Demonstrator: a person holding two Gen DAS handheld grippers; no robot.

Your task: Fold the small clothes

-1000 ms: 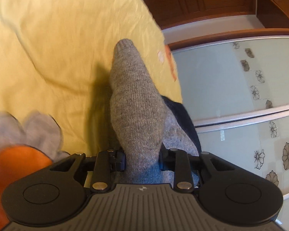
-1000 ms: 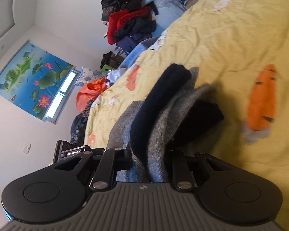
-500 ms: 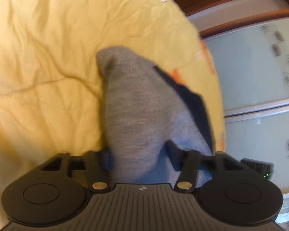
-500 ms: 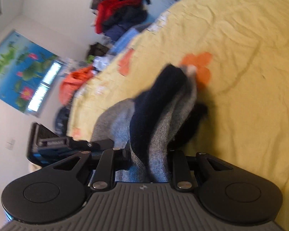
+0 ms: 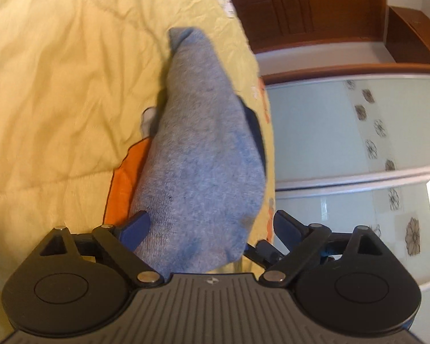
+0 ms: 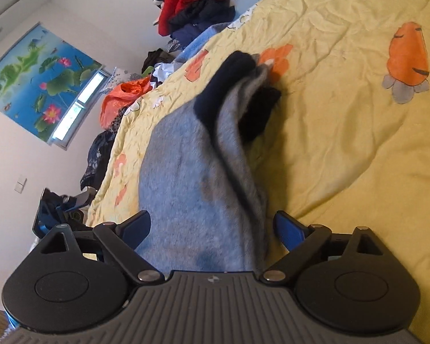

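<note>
Both hand-held grippers, left (image 5: 212, 226) and right (image 6: 212, 226), stood released around the grey sock (image 5: 203, 149) at frame centre, on the yellow bed (image 5: 57, 86).

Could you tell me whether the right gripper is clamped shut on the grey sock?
No, the right gripper stands open, its fingers spread either side of the grey sock.

Yellow carrot-print bedspread (image 6: 344, 132) covers the bed. Frosted sliding wardrobe doors (image 5: 344, 126) stand beside brown wooden cabinets (image 5: 301, 14). A lotus-print blind (image 6: 40, 83) covers the window on the white wall.
</note>
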